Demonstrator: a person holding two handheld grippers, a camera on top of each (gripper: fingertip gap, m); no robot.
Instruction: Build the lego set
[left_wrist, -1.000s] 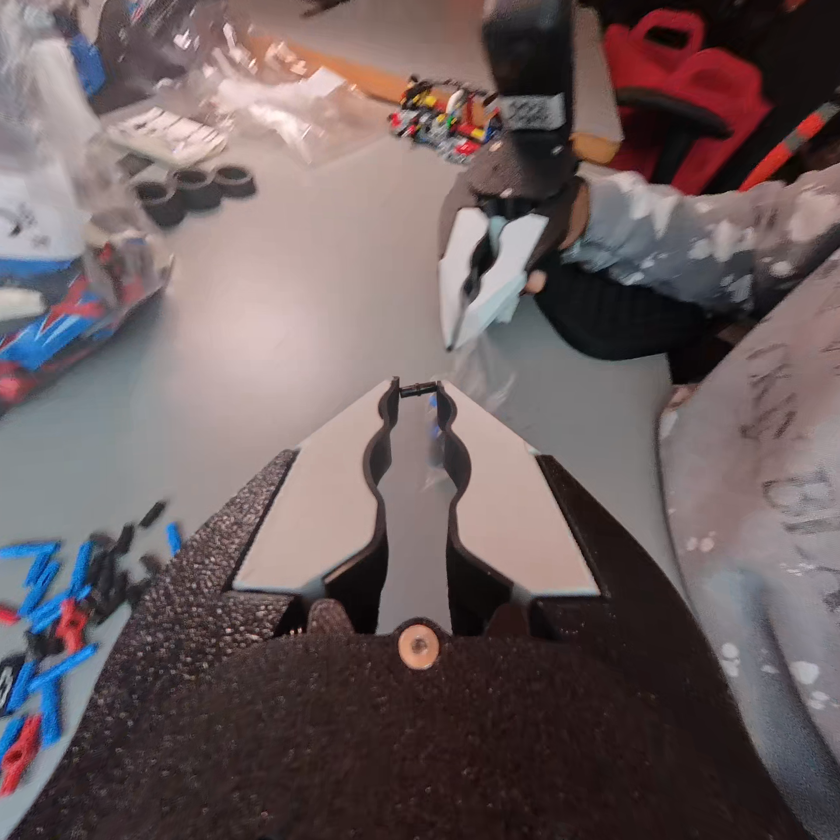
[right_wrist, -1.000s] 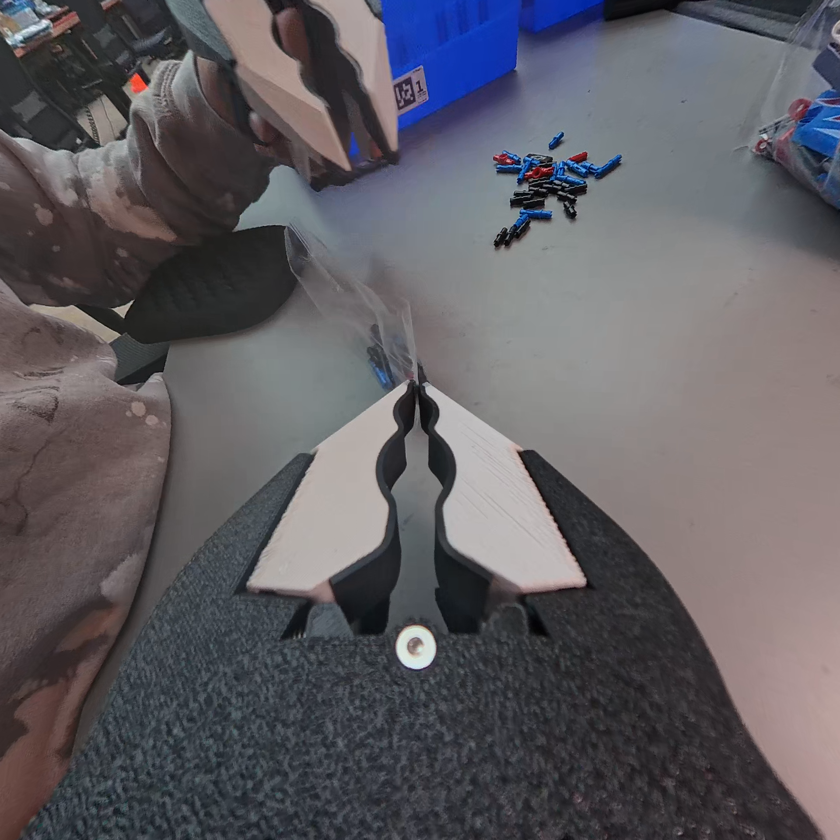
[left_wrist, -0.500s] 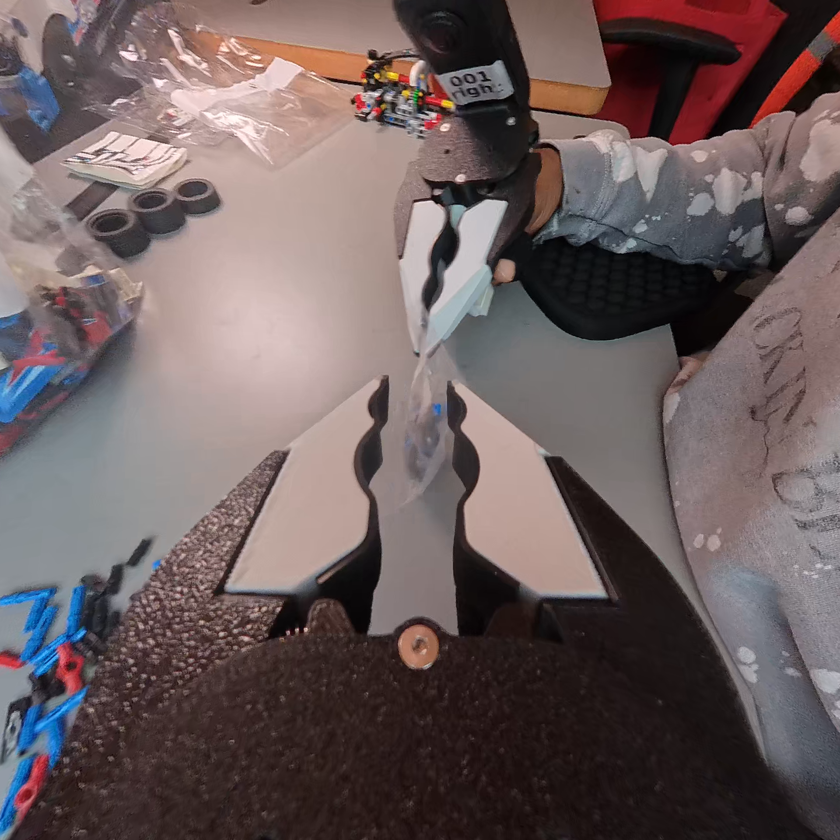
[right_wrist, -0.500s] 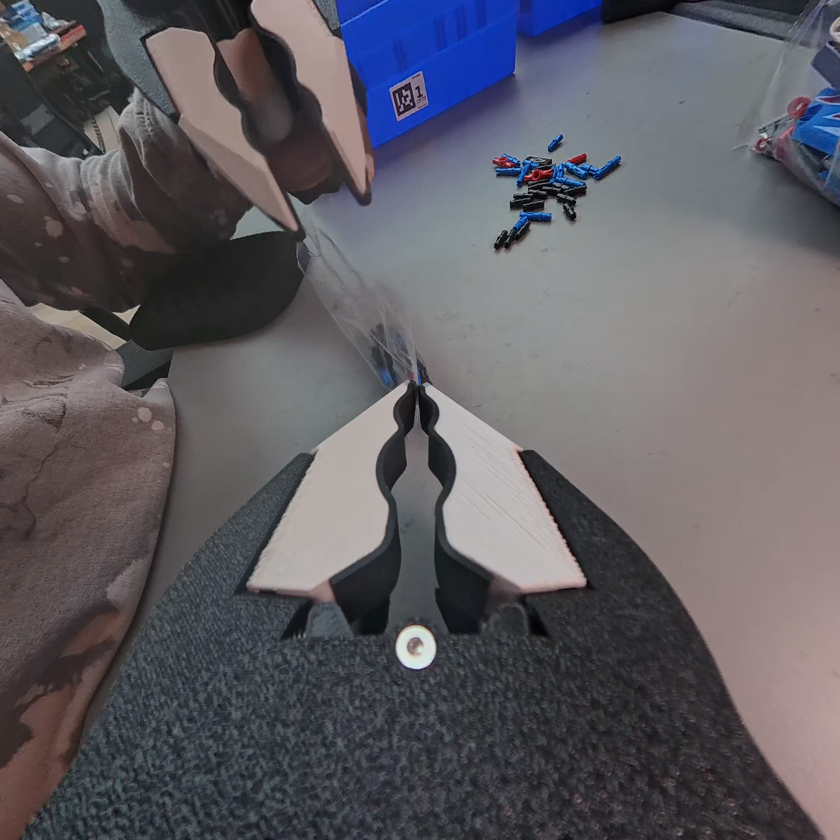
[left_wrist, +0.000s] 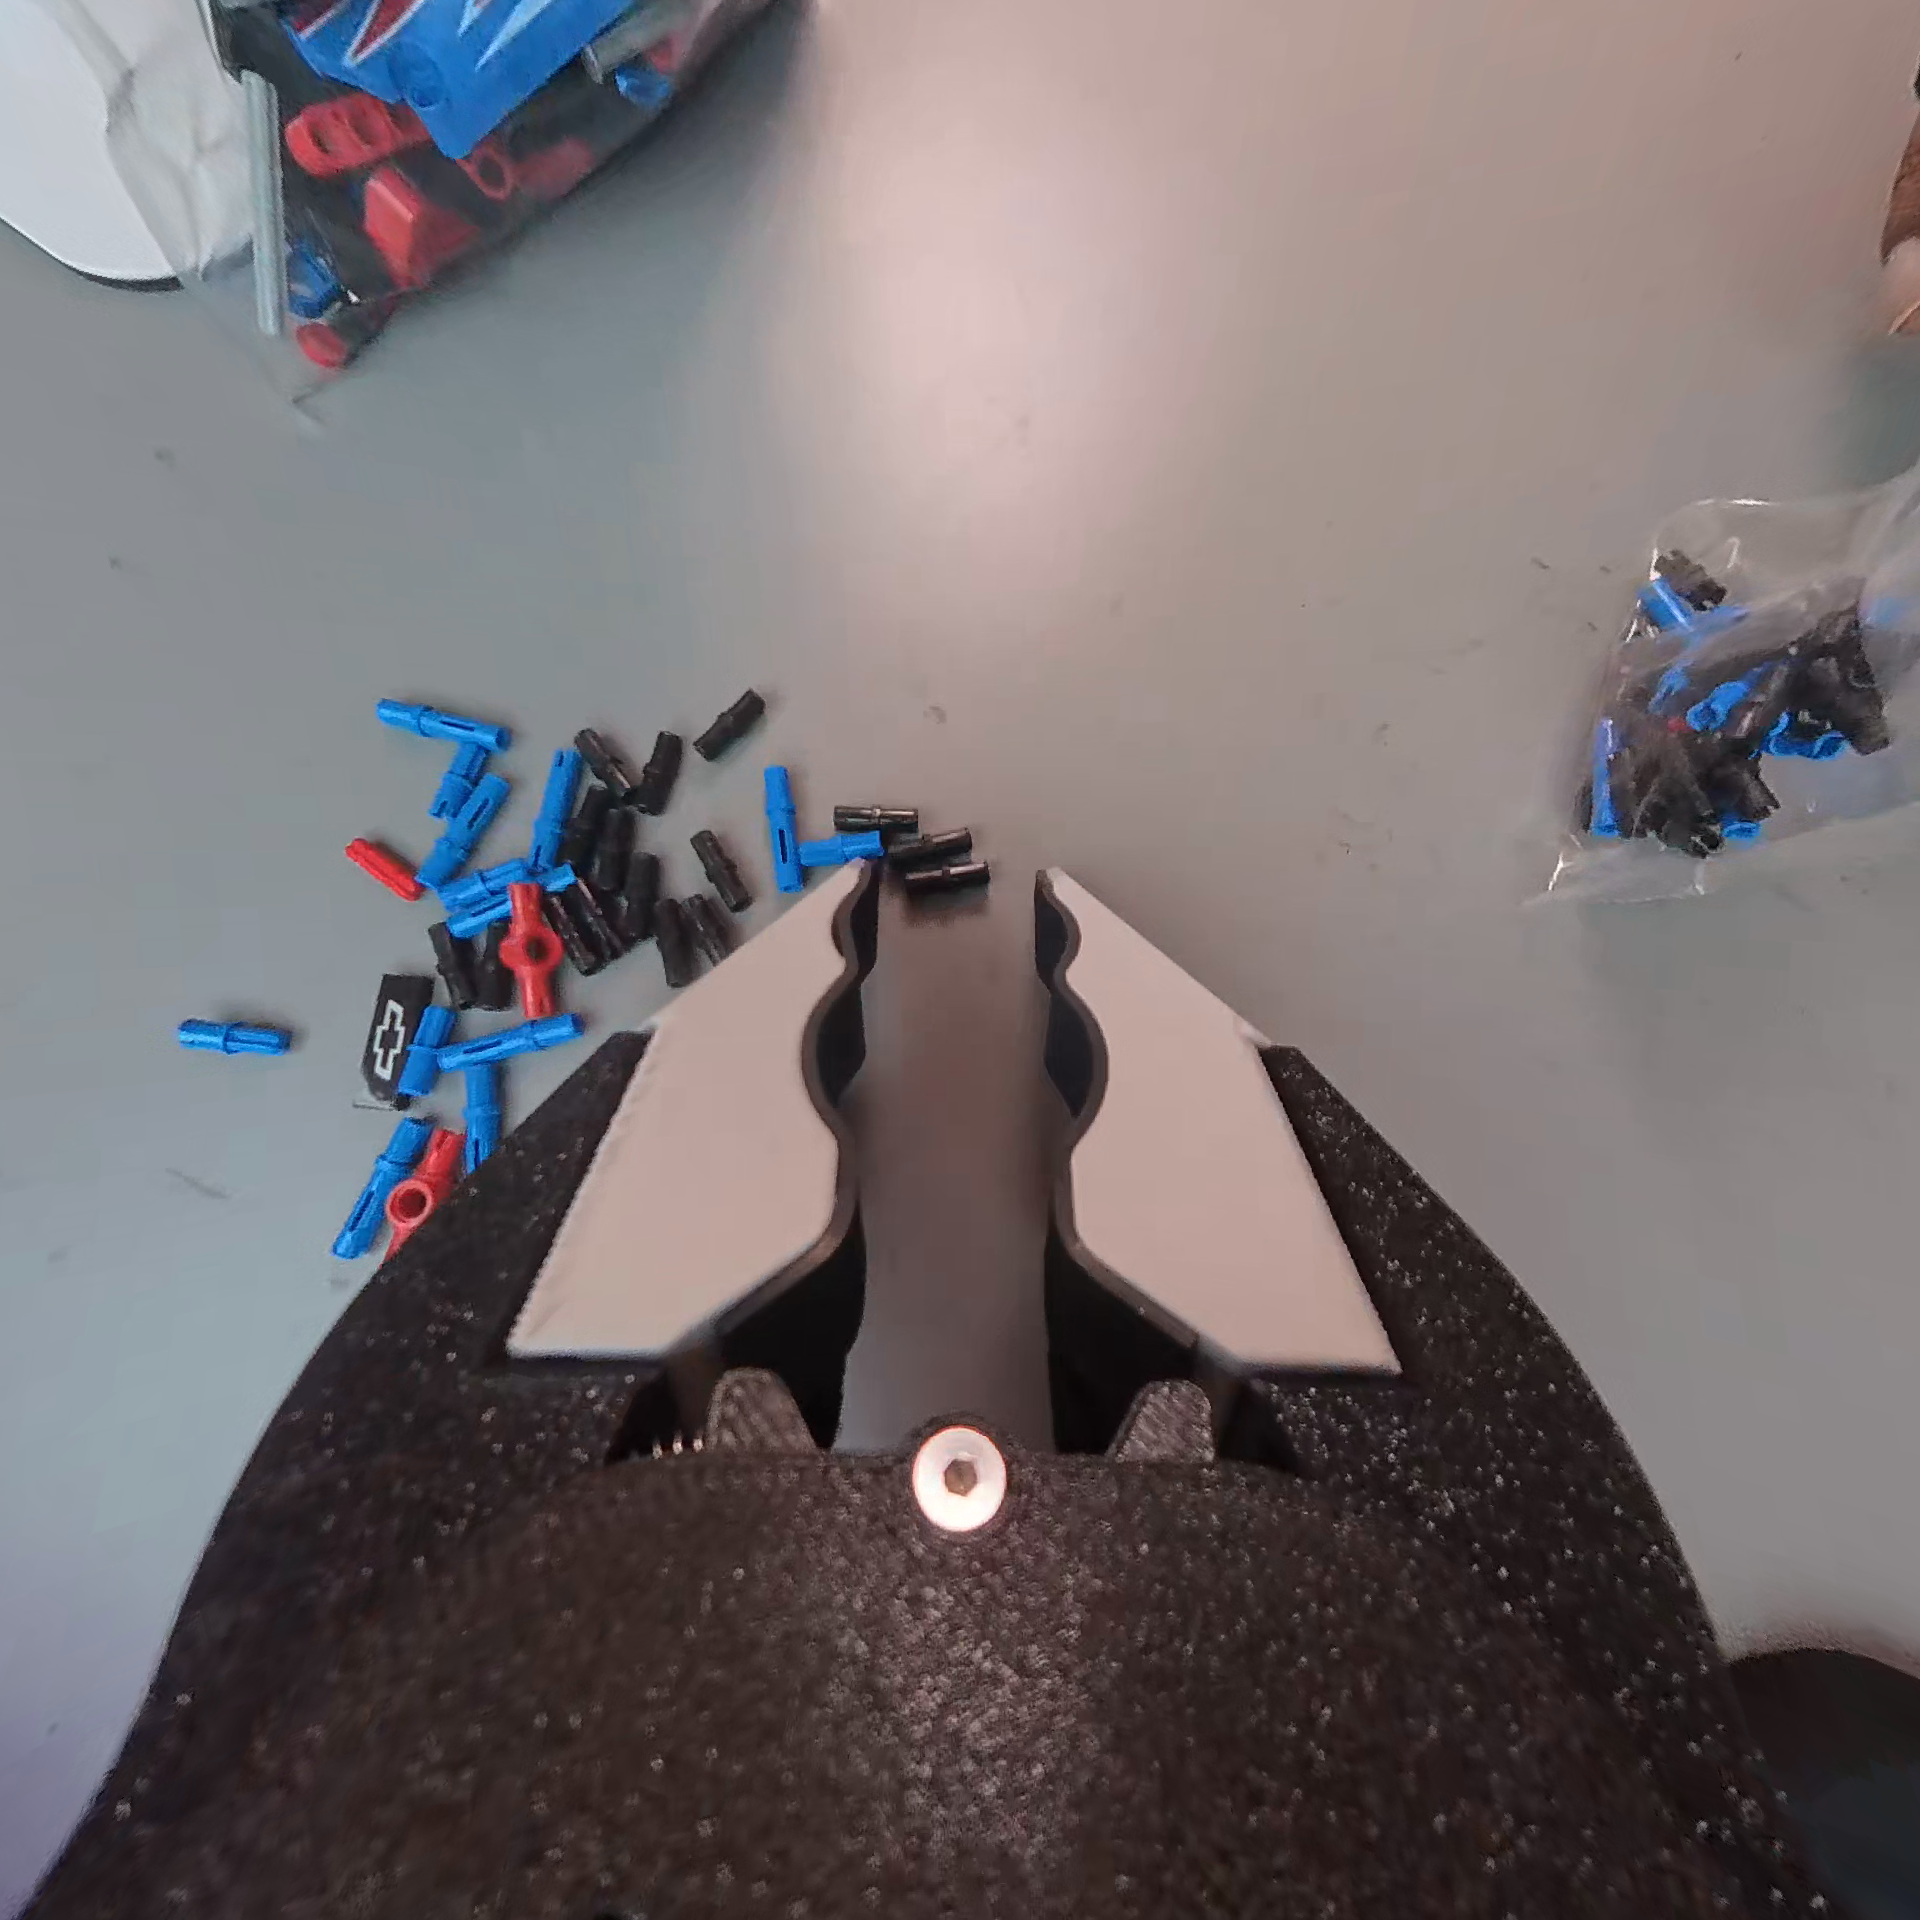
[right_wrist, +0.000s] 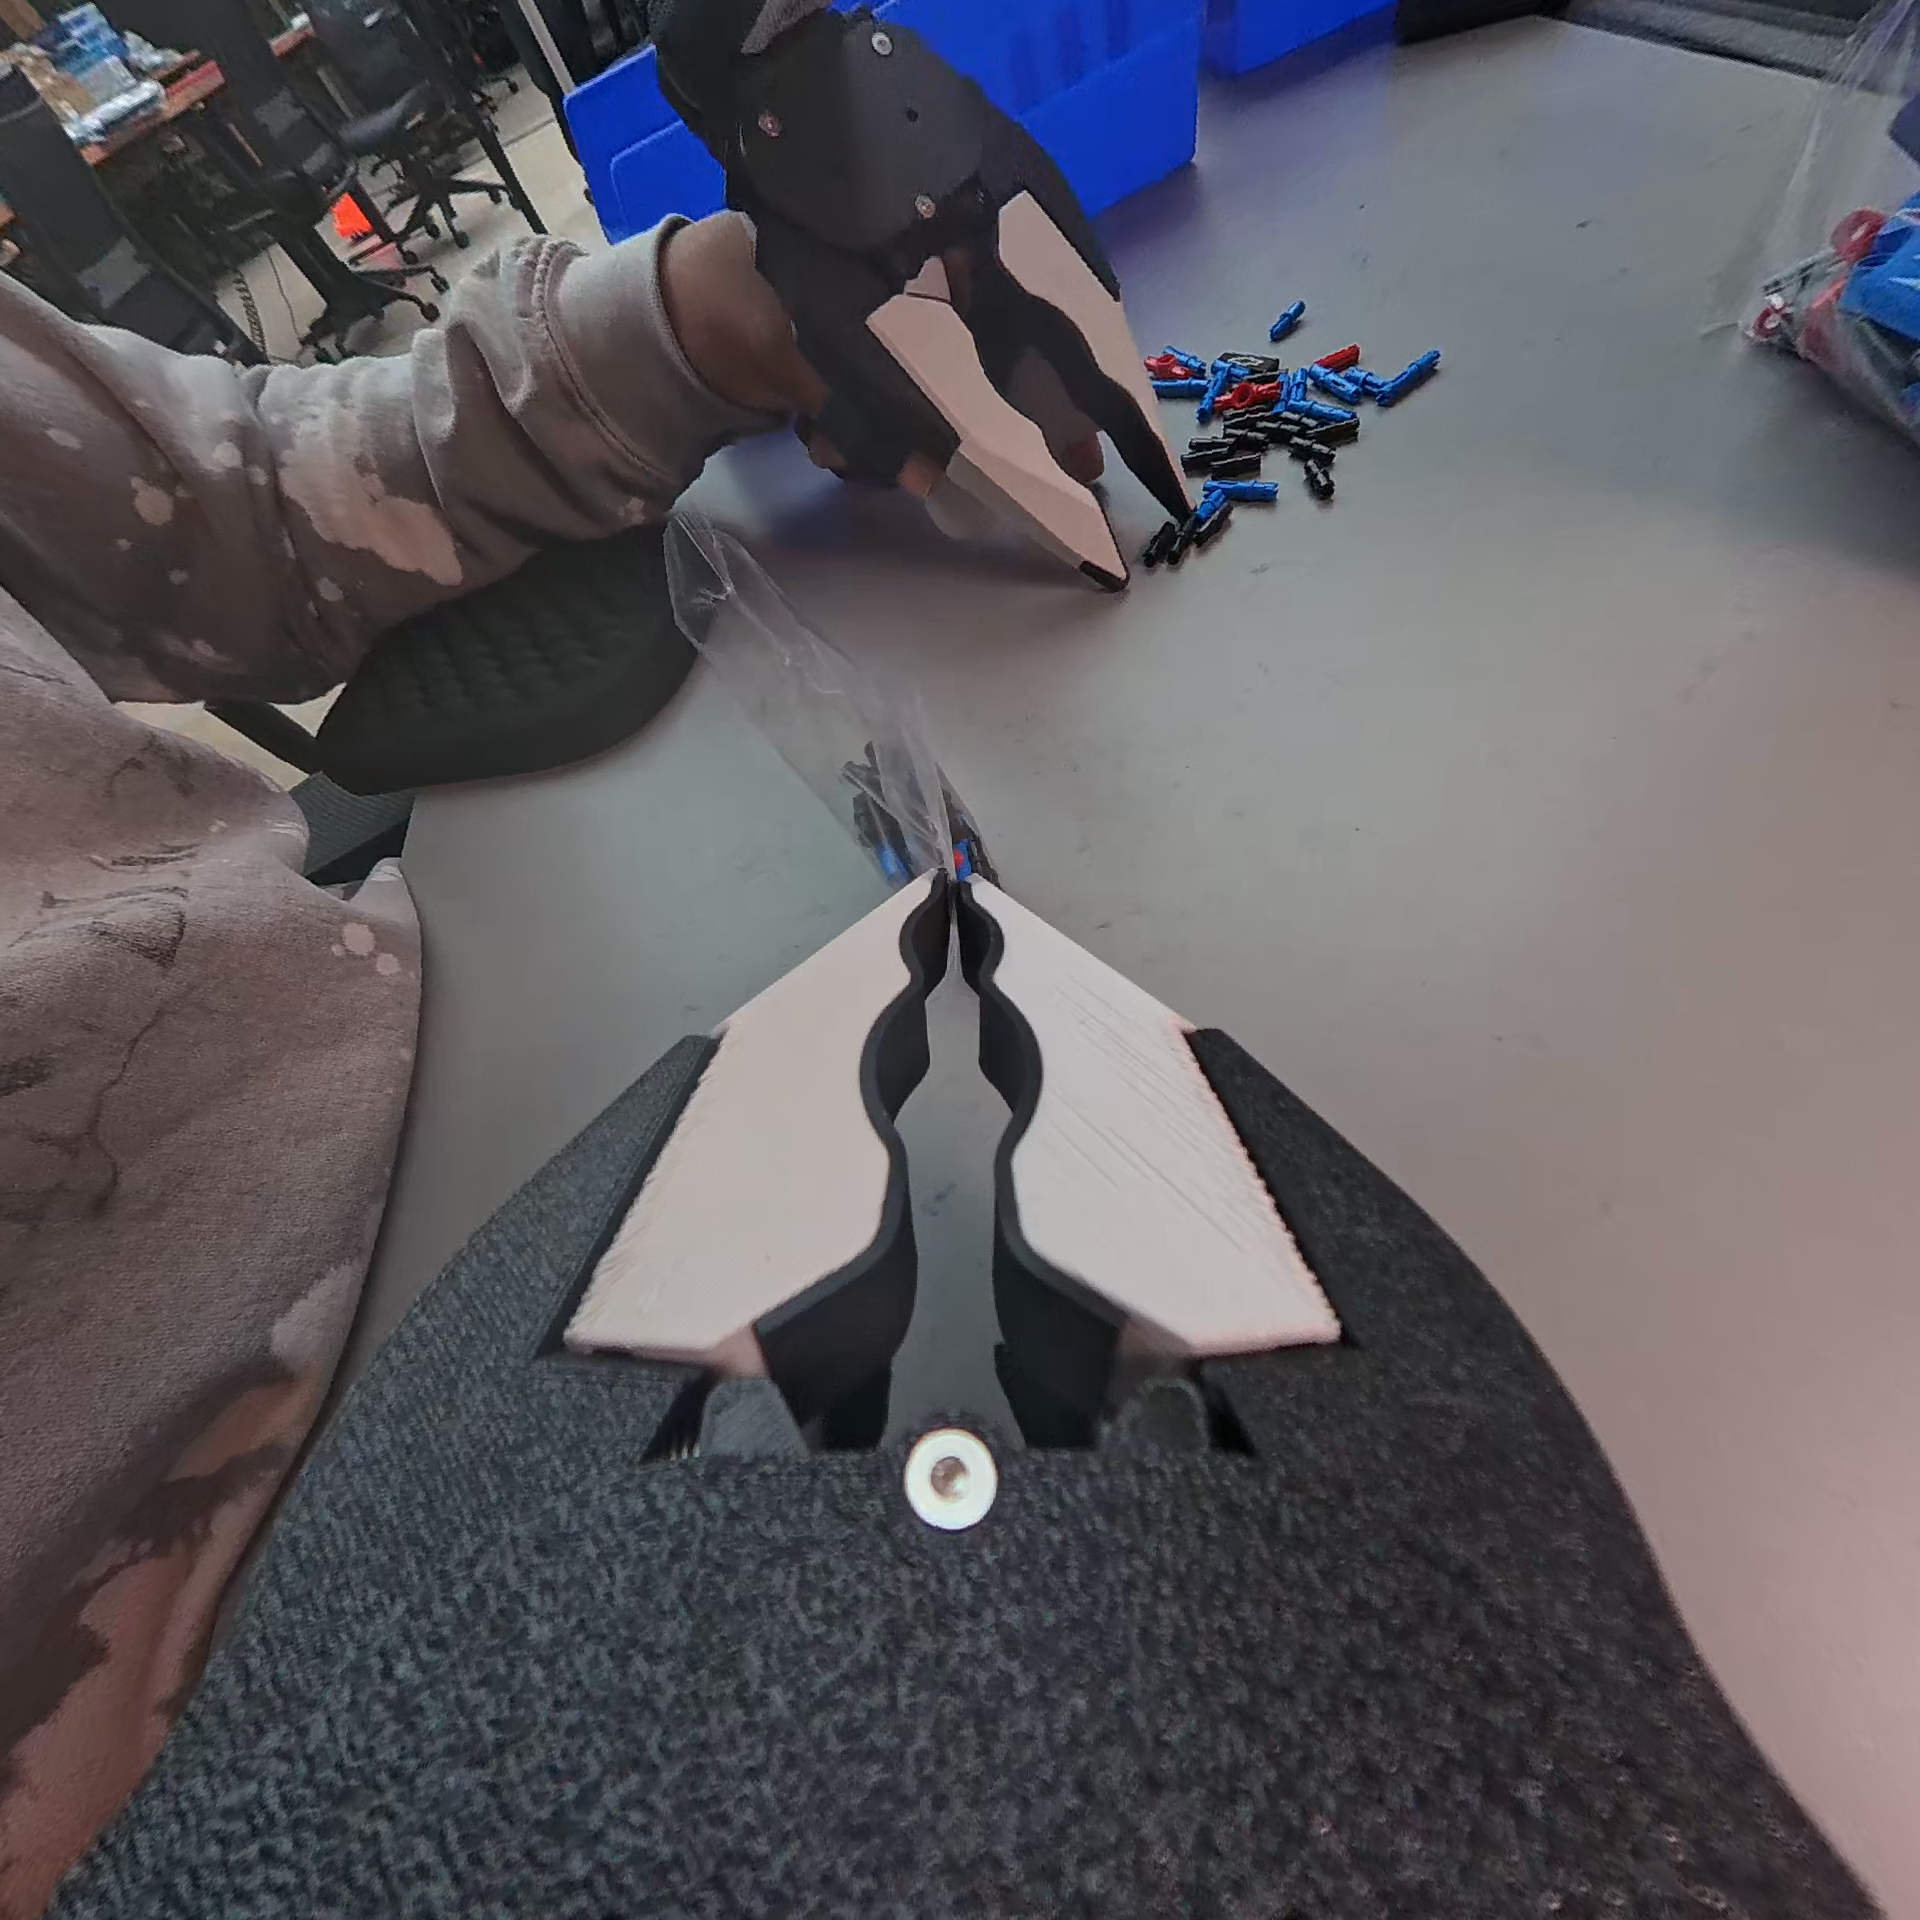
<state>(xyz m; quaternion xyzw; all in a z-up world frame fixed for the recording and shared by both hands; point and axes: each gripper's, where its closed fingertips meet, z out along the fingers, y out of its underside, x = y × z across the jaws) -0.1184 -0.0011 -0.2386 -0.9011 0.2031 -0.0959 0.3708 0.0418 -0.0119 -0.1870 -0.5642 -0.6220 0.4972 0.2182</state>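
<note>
At the pin pile (left_wrist: 582, 914): left gripper (left_wrist: 954, 883) wide, empty — right gripper (right_wrist: 952, 883) pinching limp pin bag (right_wrist: 831, 707) (slippery film; likely light). Grab pins mid-shaft.

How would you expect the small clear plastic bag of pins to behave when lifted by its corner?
The small clear plastic bag of blue and black pins looks floppy: its film crumples. The pins would probably slump to the bottom. The right gripper, pinching thin film, may slip.
</note>
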